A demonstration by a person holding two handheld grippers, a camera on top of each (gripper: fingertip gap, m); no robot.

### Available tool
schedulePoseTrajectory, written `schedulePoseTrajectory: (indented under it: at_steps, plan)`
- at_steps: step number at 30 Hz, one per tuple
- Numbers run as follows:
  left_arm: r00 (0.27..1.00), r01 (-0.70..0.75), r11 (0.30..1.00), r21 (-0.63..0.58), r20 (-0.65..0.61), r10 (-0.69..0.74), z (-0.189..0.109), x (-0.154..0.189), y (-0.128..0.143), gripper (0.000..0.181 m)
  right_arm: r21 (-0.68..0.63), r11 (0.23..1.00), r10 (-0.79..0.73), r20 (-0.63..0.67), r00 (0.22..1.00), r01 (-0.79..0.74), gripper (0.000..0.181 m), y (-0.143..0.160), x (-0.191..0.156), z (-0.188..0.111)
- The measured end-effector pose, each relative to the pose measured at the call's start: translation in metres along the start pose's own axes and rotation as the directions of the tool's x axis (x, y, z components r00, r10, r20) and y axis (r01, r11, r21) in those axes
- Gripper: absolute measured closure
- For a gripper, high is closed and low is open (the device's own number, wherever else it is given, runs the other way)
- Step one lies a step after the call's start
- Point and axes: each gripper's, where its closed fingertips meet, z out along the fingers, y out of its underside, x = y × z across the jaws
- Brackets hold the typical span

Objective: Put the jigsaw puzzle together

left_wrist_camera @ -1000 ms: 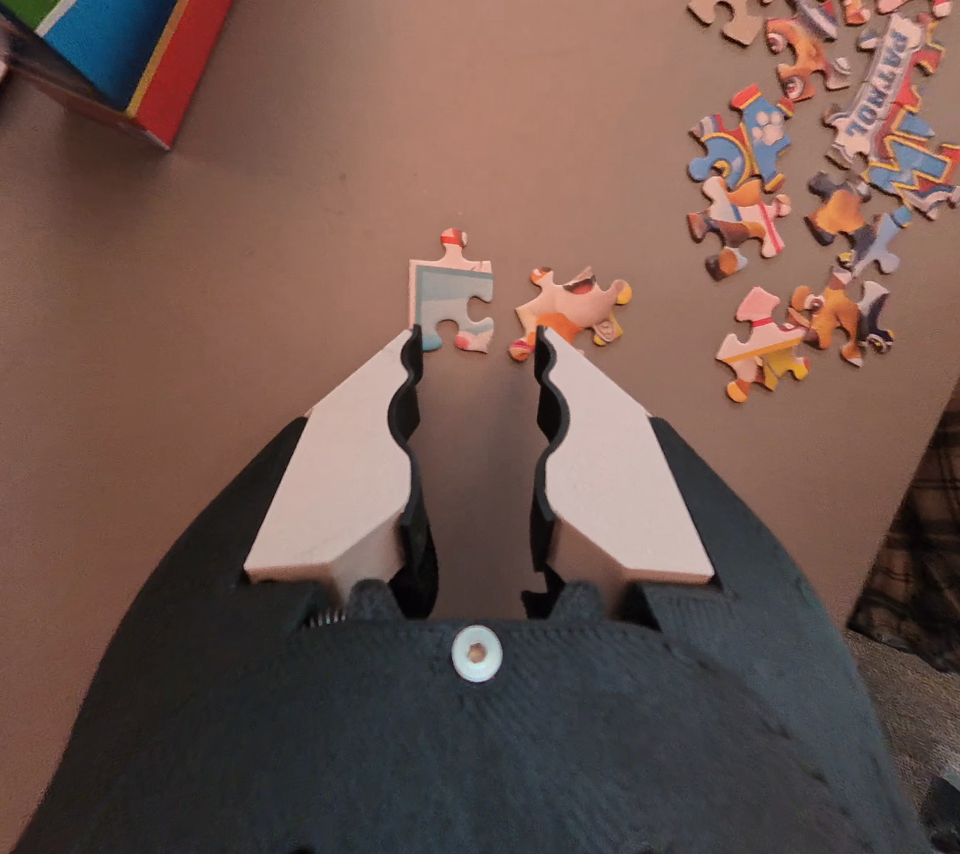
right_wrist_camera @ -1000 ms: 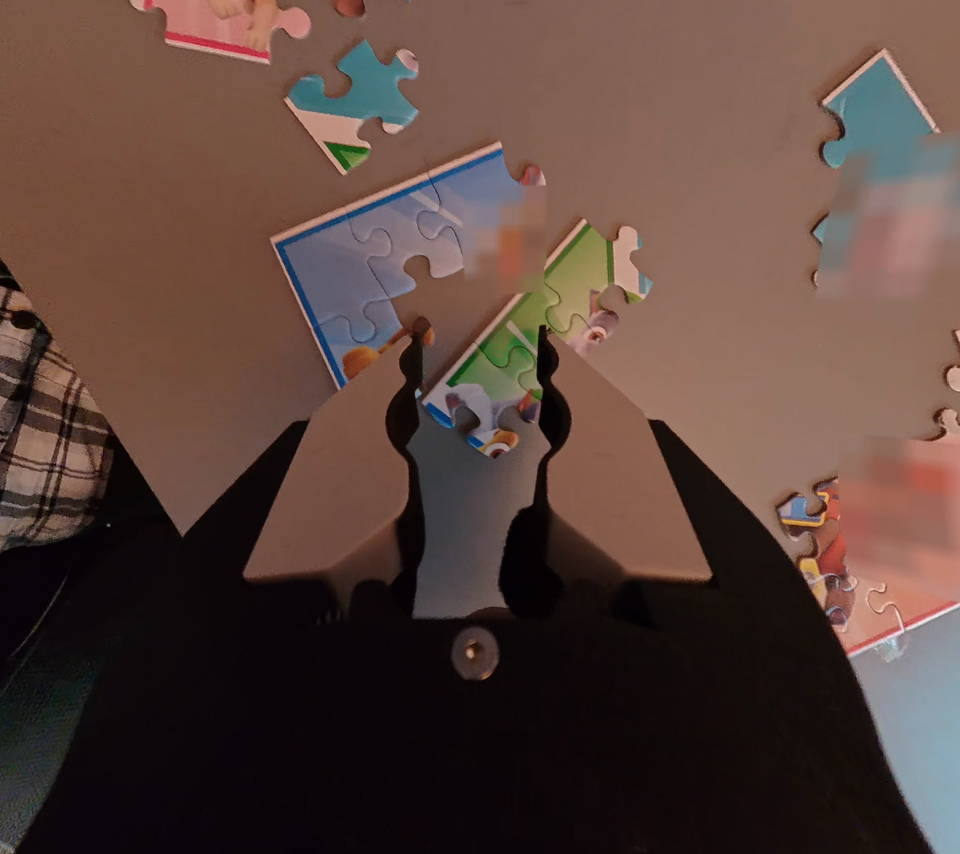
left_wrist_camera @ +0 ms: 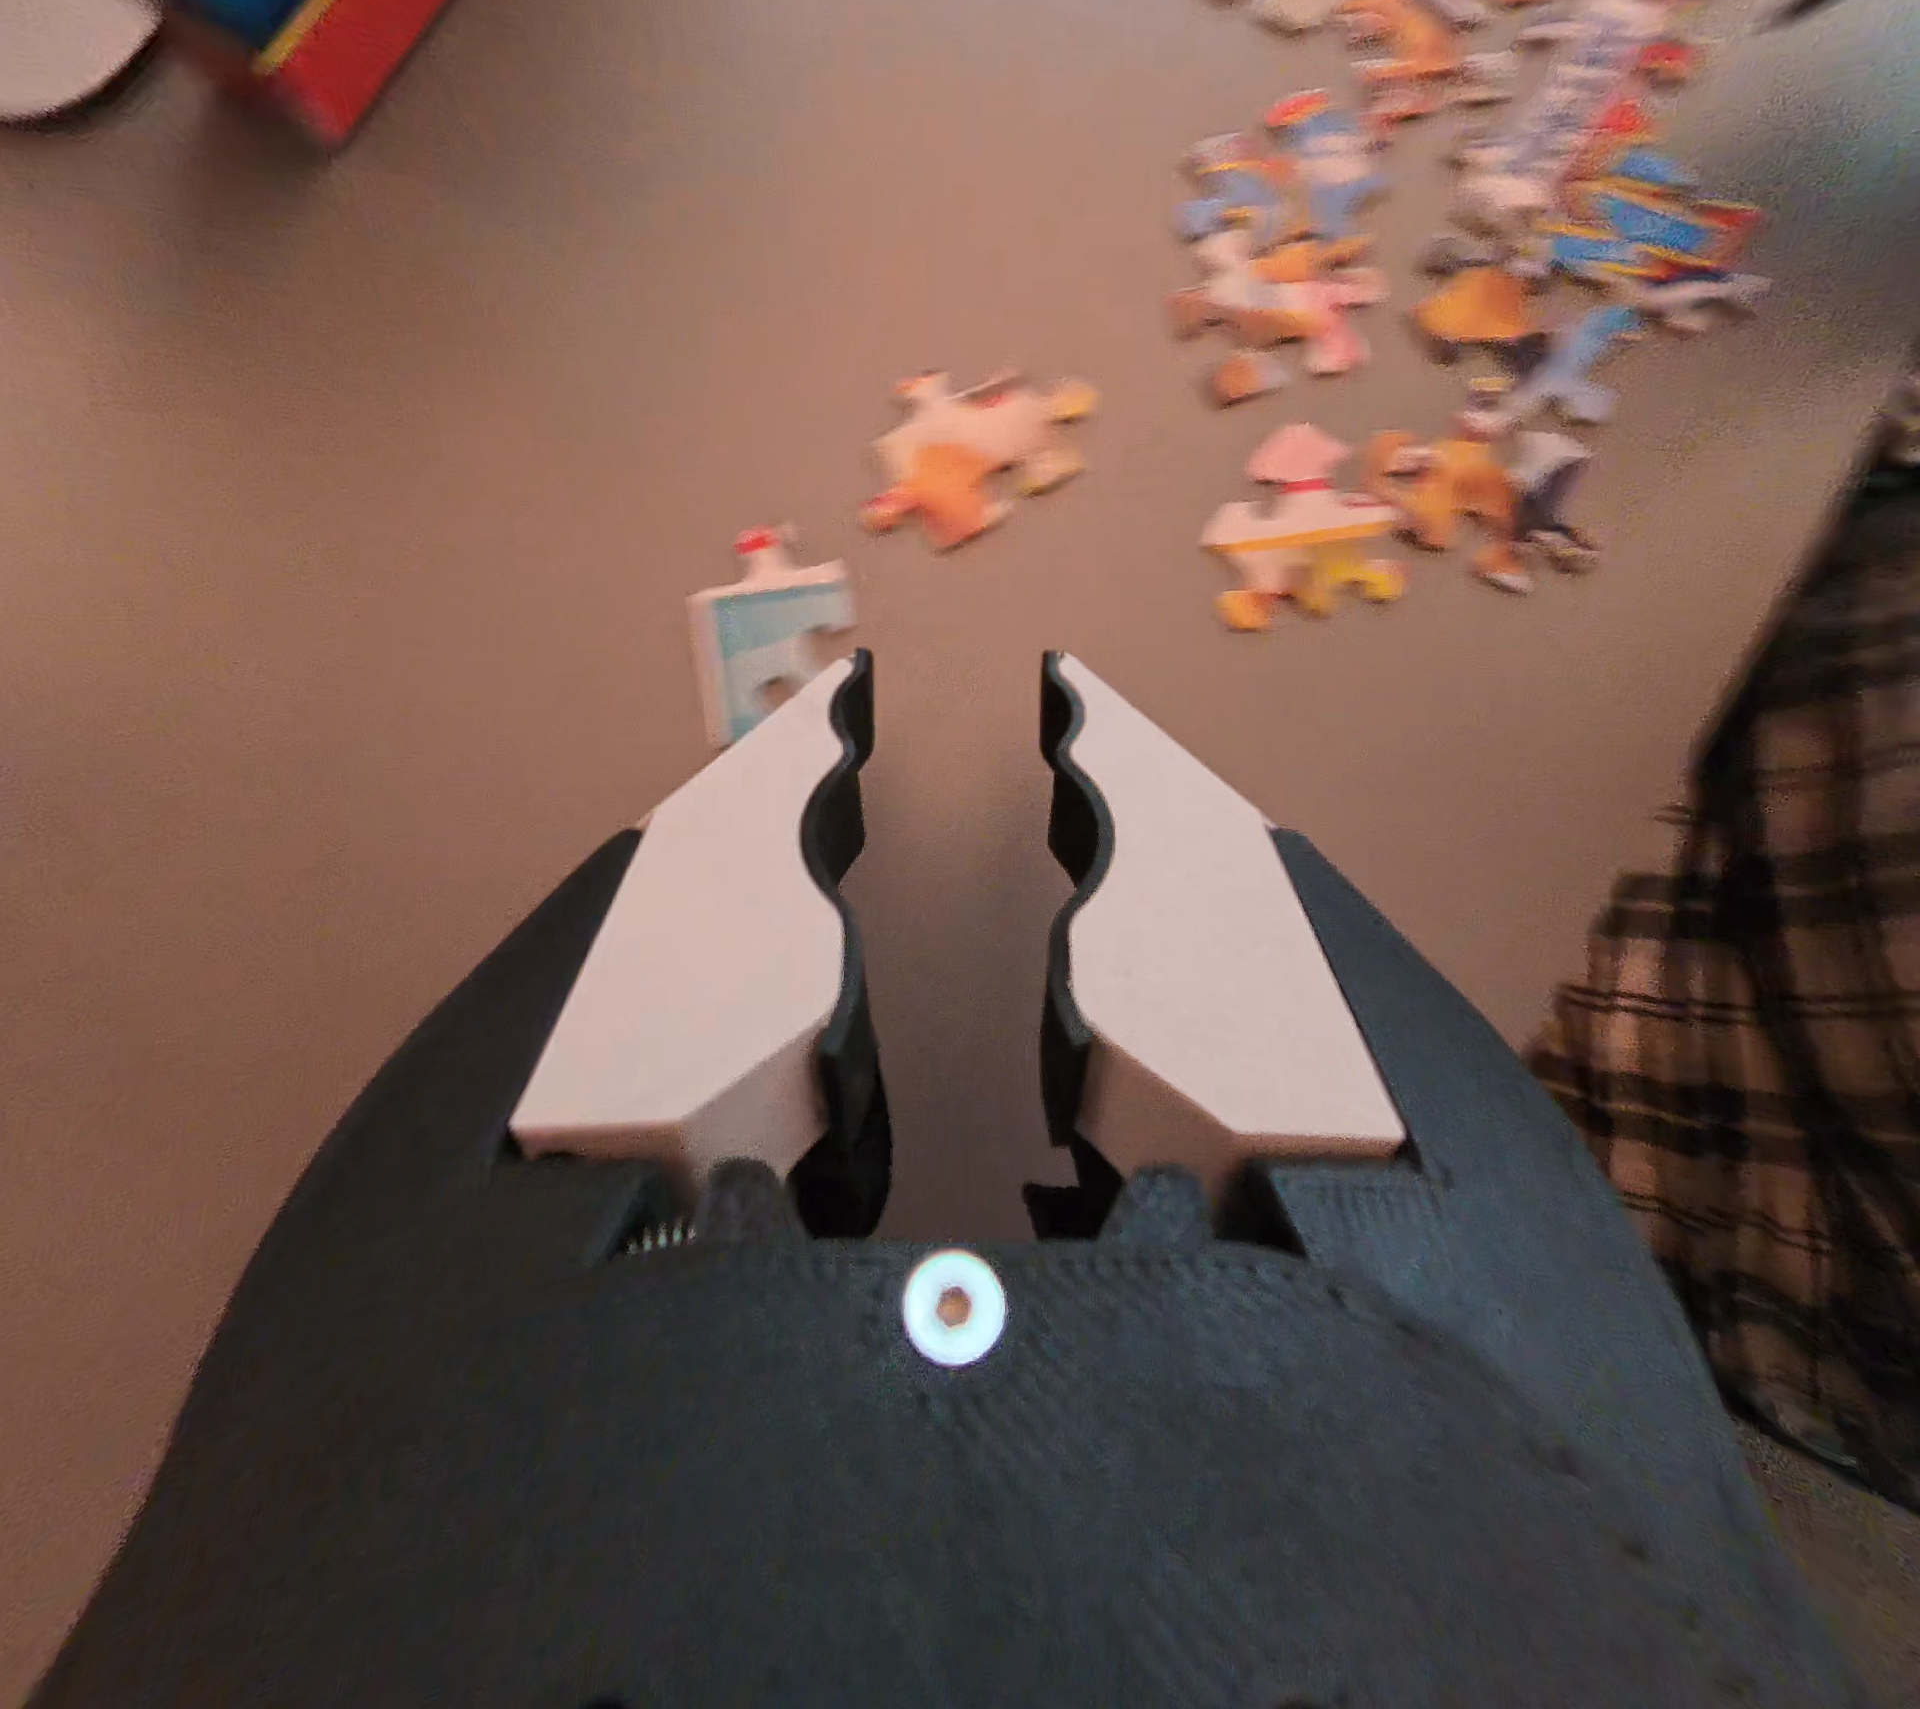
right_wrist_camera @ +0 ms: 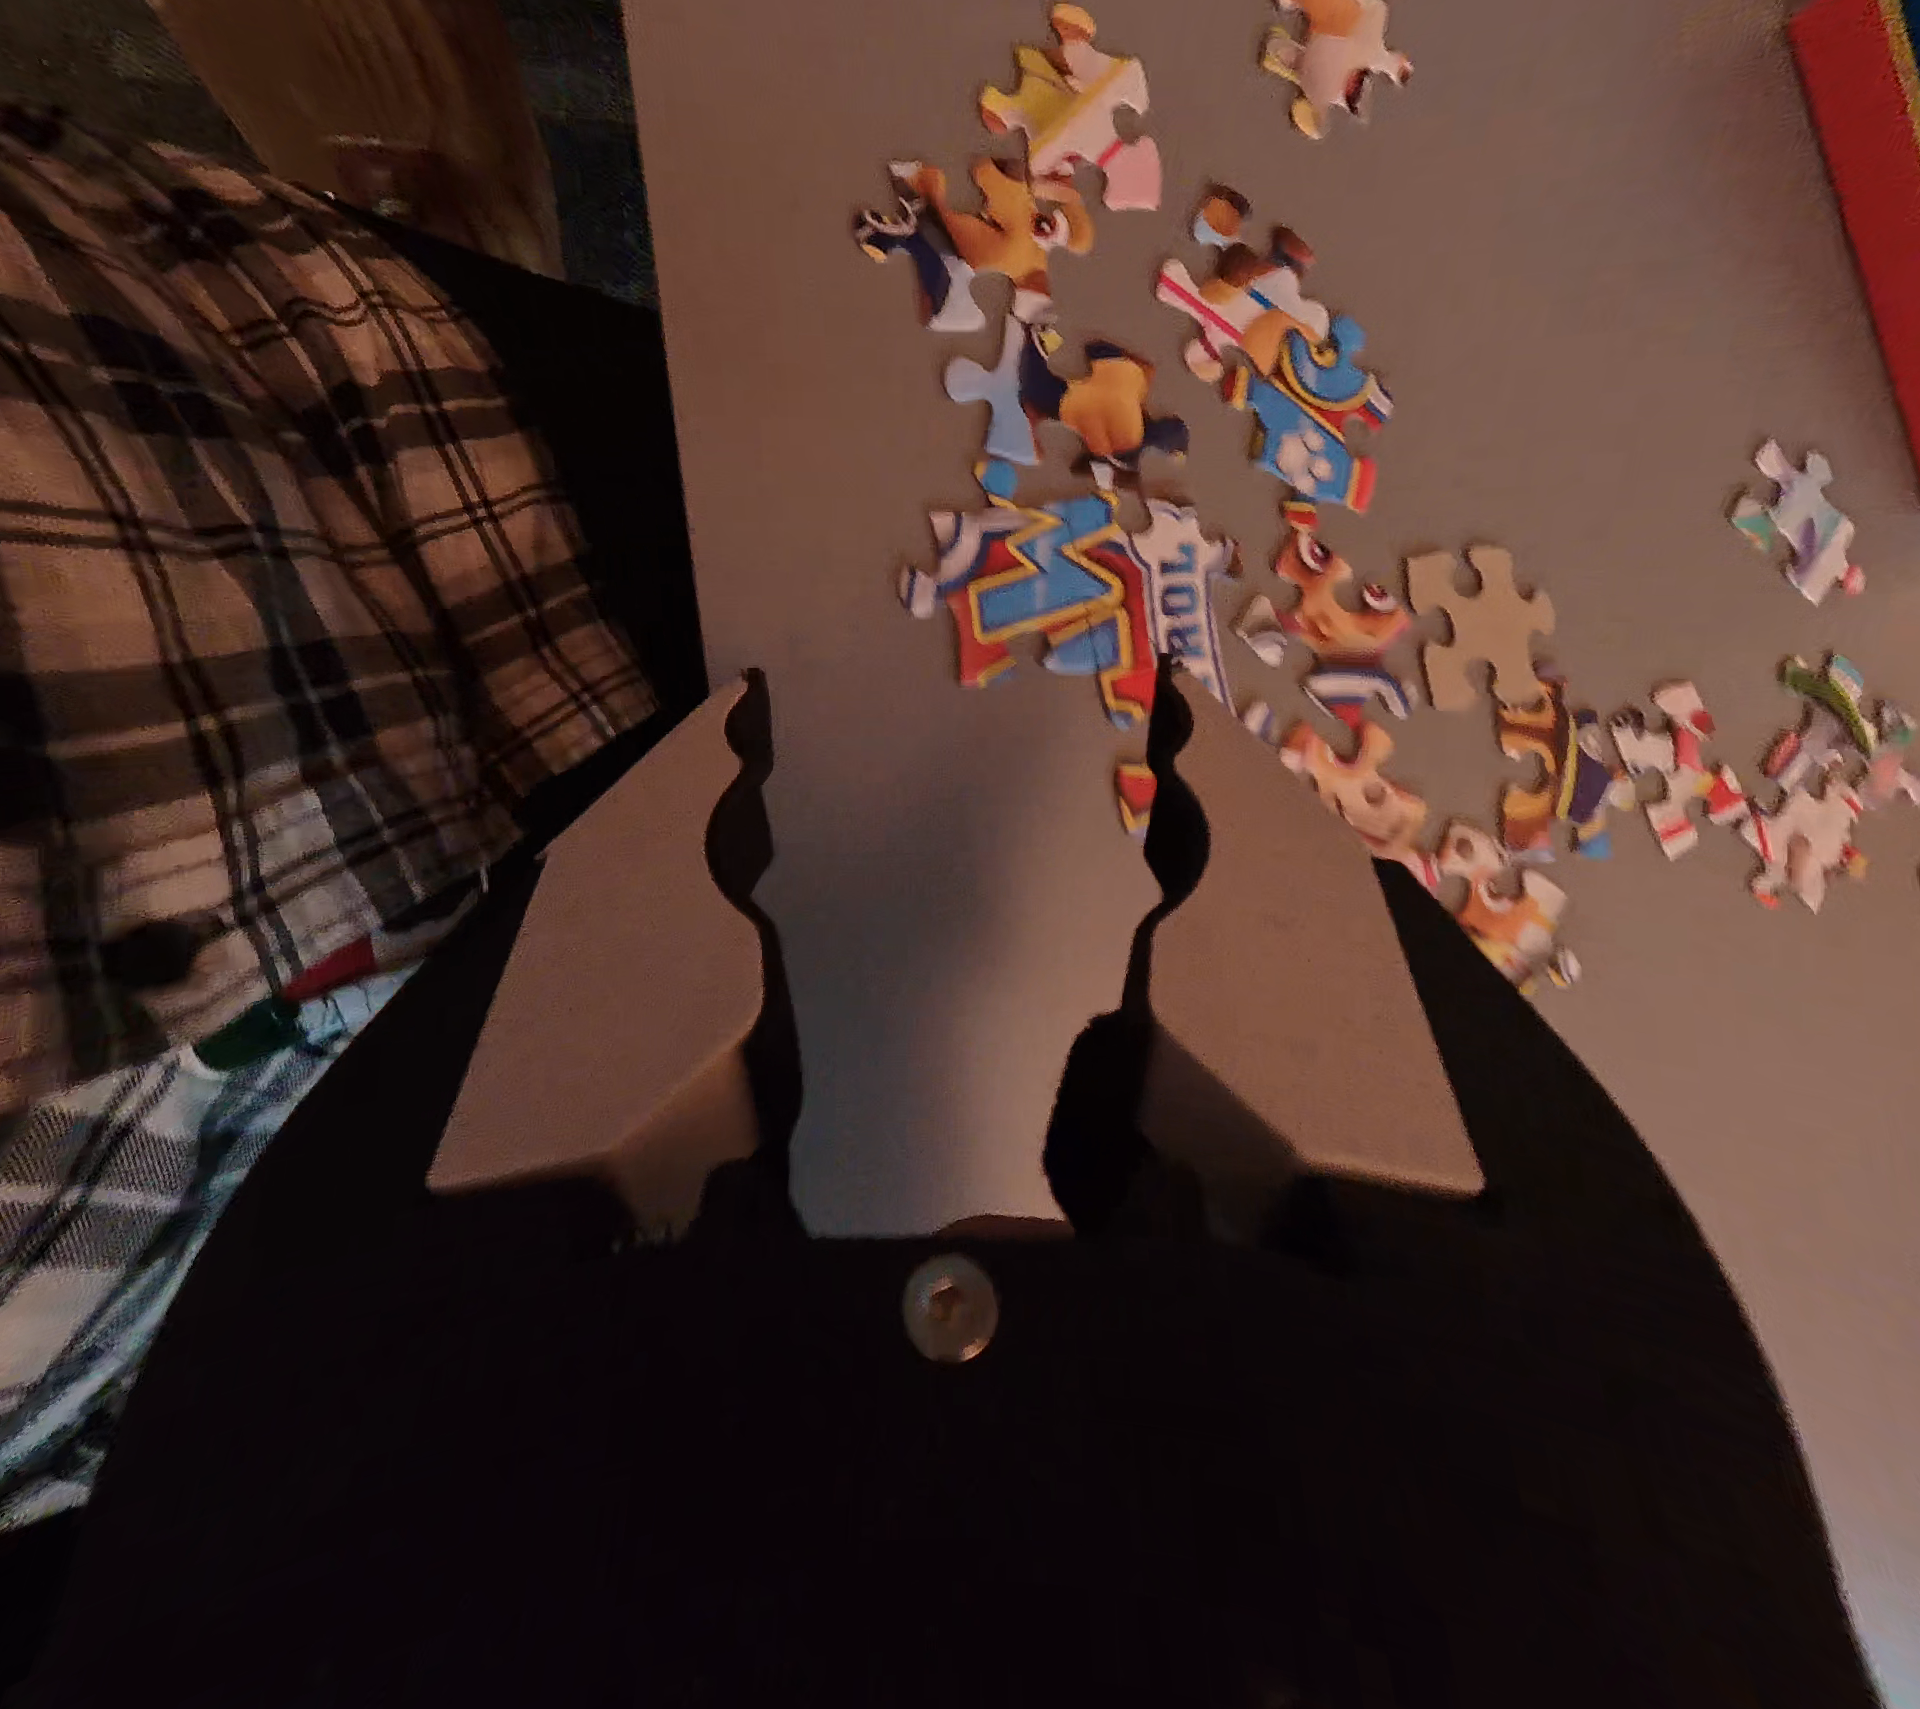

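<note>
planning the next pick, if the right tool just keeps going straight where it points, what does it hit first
Probably the joined blue, red and yellow pieces lying just beyond the open right tool. Bare table lies between the fingertips, so it could touch the table first; depth is unclear.

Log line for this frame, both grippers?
left gripper: open, empty, beside light-blue piece | right gripper: open, empty, at loose pieces | table

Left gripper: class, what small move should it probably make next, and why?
Probably ease left and forward to centre on the light blue edge piece. The left gripper is open and empty, and that piece lies loose beside its left fingertip, not between the jaws.
</note>
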Motion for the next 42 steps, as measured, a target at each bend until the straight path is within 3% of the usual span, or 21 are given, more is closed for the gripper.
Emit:
schedulePoseTrajectory:
  at_steps: [6, 9, 14, 23, 31, 42]
  plan:
    - [0.984, -0.141, 0.99, 0.003, -0.111, 0.141, 0.013, 0.069, -0.005, 0.145, 0.034, 0.996, -0.081, 0.053, 0.995, 0.079, 0.096, -0.043, -0.033, 0.035]
    - [0.98, -0.155, 0.988, 0.009, -0.126, 0.155, 0.019, 0.079, -0.004, 0.144, 0.005, 0.991, -0.137, -0.004, 0.991, 0.137, 0.093, -0.059, -0.034, 0.056]
    - [0.979, -0.128, 0.991, 0.034, -0.158, 0.132, 0.025, 0.084, -0.003, 0.143, -0.117, 0.979, -0.169, -0.002, 0.986, 0.168, 0.095, -0.053, -0.035, 0.082]
    - [0.973, -0.129, 0.99, 0.062, -0.183, 0.139, 0.028, 0.095, 0.002, 0.143, -0.099, 0.944, -0.328, -0.188, 0.926, 0.314, 0.133, -0.049, -0.044, 0.071]
    - [0.968, -0.139, 0.983, 0.119, -0.194, 0.161, 0.028, 0.111, -0.007, 0.144, 0.009, 0.93, -0.35, -0.28, 0.894, 0.367, 0.173, -0.047, -0.056, 0.05]
    - [0.963, -0.15, 0.978, 0.146, -0.201, 0.177, 0.027, 0.126, -0.011, 0.147, 0.046, 0.919, -0.345, -0.394, 0.852, 0.393, 0.18, -0.044, -0.047, 0.031]
